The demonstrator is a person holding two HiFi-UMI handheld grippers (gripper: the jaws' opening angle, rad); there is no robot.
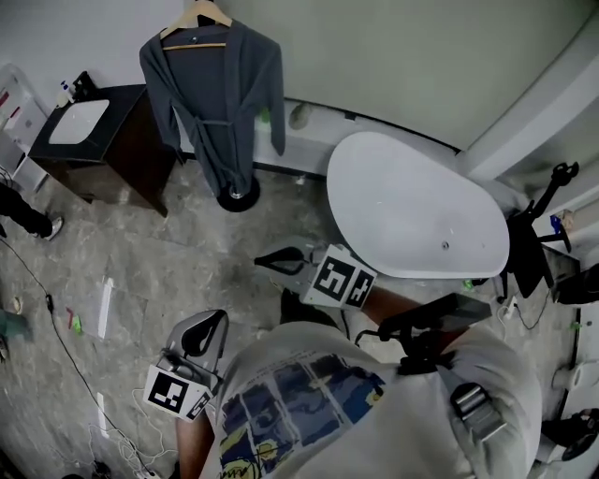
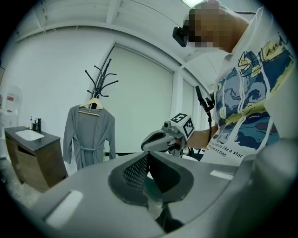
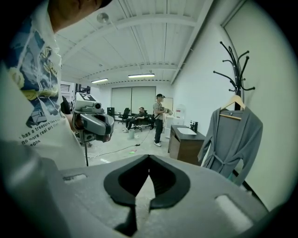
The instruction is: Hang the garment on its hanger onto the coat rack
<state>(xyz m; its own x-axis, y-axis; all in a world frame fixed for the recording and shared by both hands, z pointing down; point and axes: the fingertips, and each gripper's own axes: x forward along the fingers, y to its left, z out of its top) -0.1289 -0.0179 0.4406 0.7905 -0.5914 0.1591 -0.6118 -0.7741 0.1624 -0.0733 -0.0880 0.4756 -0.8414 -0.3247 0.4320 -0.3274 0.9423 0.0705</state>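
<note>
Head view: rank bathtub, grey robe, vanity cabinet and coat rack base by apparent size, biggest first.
1. bathtub
2. grey robe and vanity cabinet: look about alike, so not ranked against each other
3. coat rack base
Apparent size only: the bathtub is also nearest the camera.

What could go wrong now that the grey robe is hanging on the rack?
The robe hangs by one hanger on a slim coat rack with a small round base; a bump might tip it.
Cables trail across the floor near the person, so stepping back could mean a trip.
The left tongs and right tongs are shut and empty, so nothing would catch a slipping robe.
</note>
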